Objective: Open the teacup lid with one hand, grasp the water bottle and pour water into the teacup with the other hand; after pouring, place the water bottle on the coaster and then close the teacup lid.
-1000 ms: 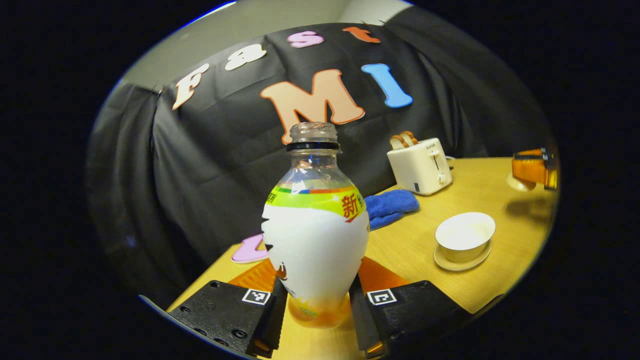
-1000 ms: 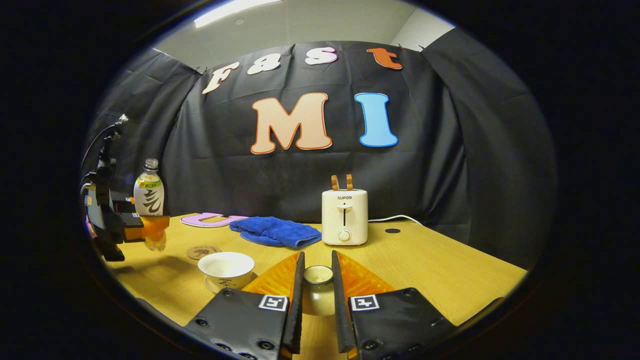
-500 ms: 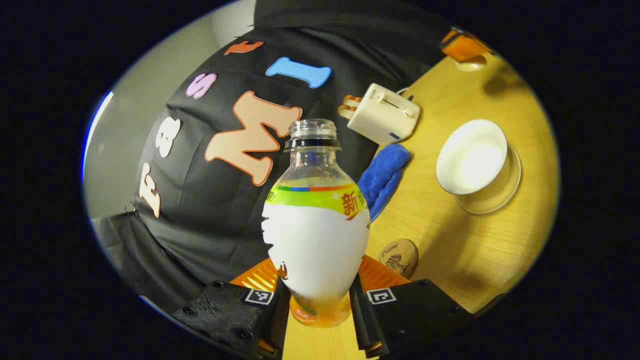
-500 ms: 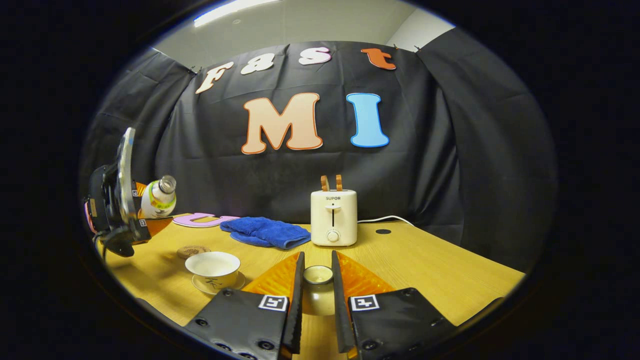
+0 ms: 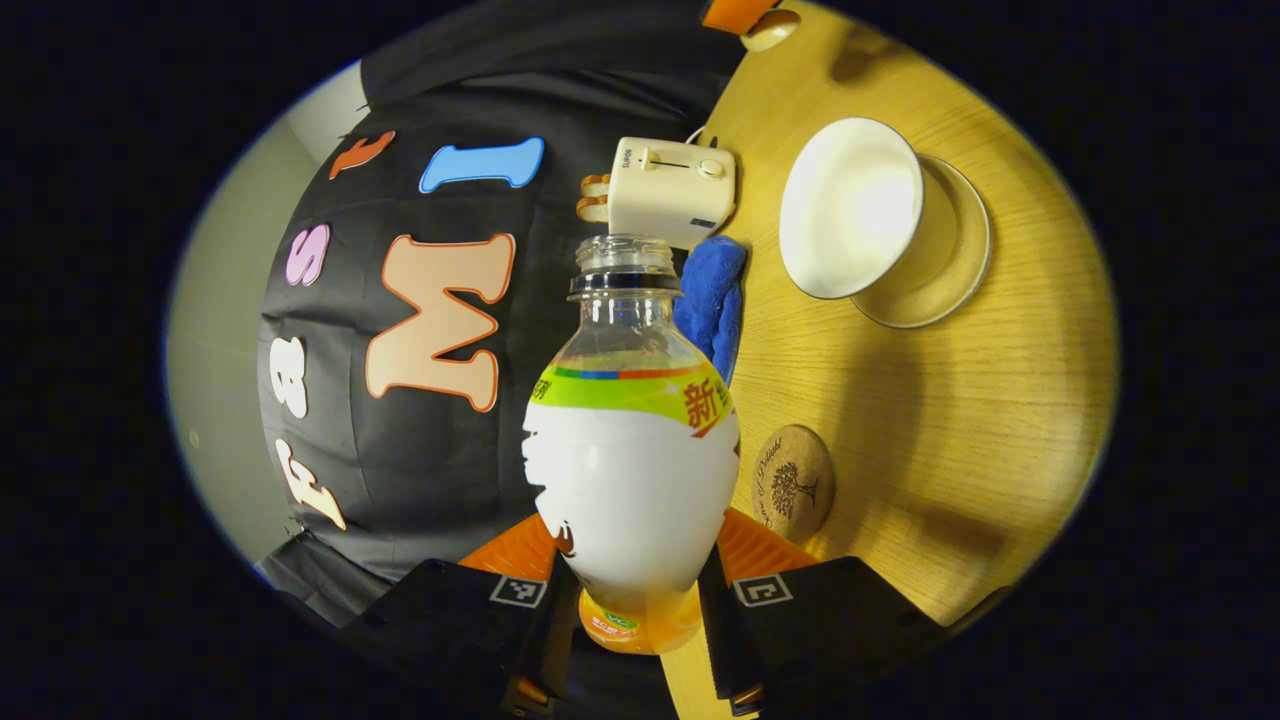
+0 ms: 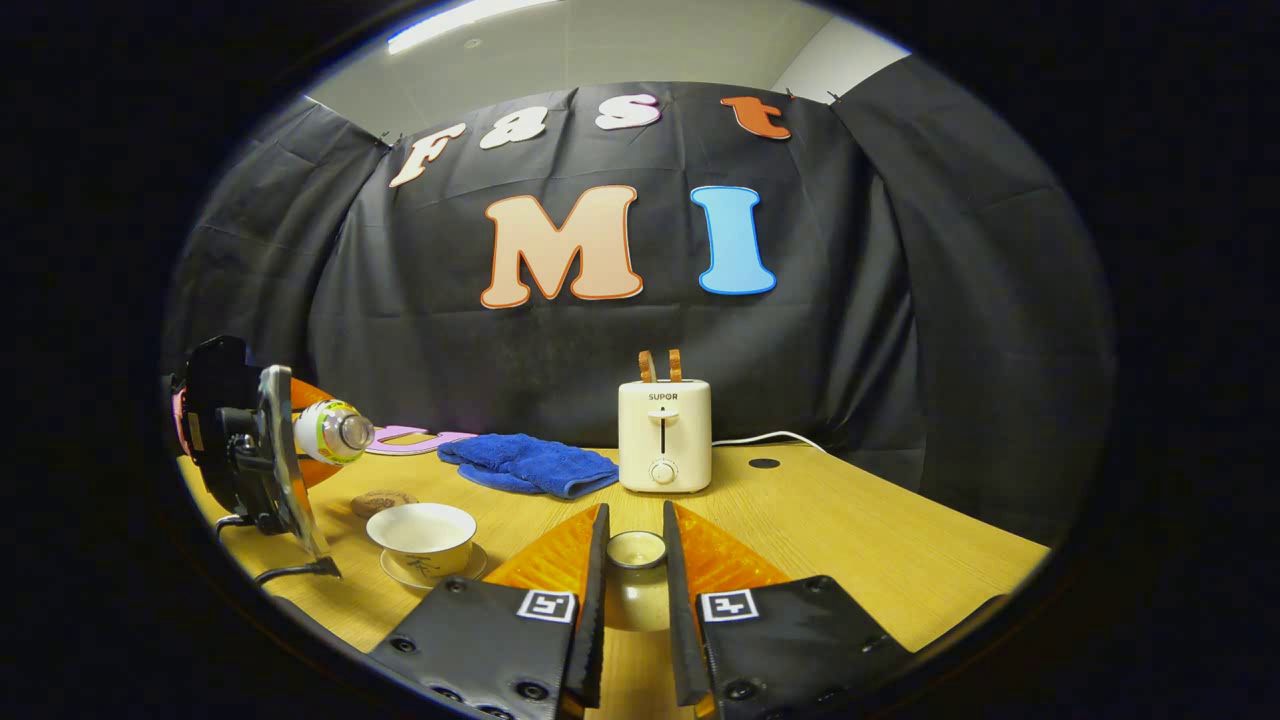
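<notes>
My left gripper (image 5: 635,600) is shut on the water bottle (image 5: 630,470), which has no cap and a white label. In the right gripper view the bottle (image 6: 330,432) lies roughly level, its mouth pointing toward the open white teacup (image 6: 421,530) on its saucer. The teacup (image 5: 850,220) stands at the upper right of the left gripper view, with the round wooden coaster (image 5: 792,484) nearer the bottle. My right gripper (image 6: 632,570) is shut on the teacup lid (image 6: 636,555), held above the table right of the cup.
A cream toaster (image 6: 664,435) stands at the back of the wooden table (image 6: 860,540), a blue cloth (image 6: 530,463) to its left. A pink letter (image 6: 405,438) lies near the back left edge. A white cable runs right of the toaster.
The left gripper has rolled further, tipping the bottle from upright toward level, its mouth swinging toward the teacup. The right gripper holds the lid almost still.
</notes>
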